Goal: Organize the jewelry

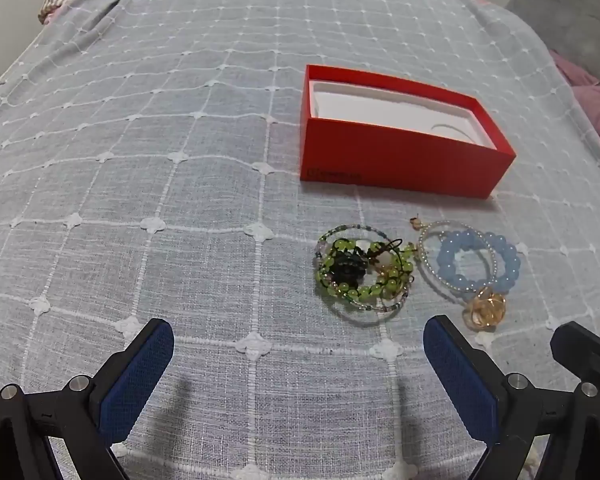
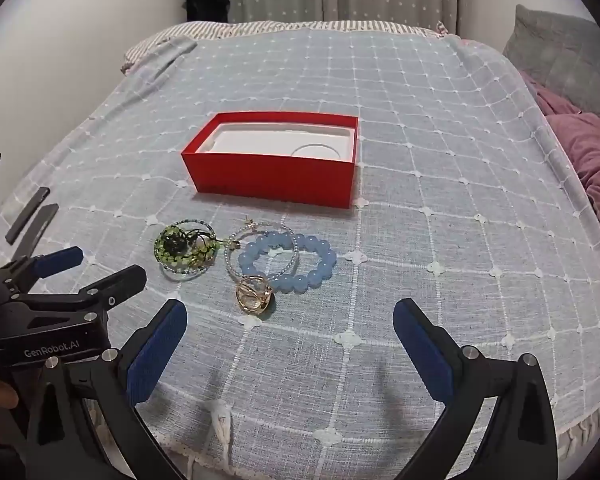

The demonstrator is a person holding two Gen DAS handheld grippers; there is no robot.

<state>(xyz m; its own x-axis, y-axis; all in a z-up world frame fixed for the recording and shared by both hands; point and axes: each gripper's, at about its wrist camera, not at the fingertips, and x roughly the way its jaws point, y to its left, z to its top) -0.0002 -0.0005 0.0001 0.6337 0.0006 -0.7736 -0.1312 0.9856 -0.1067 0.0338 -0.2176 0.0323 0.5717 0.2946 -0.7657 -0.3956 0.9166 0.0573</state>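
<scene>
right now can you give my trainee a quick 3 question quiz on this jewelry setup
1. True or false: the red box already holds the blue bead bracelet.
2. Which piece lies nearest the left gripper? A) green bead bracelet B) blue bead bracelet C) gold pendant
3. Fill in: both the left gripper and the right gripper are ____ and hold nothing.

Key: 1 false, it lies on the bedspread in front of the box. 2 A. 3 open.
</scene>
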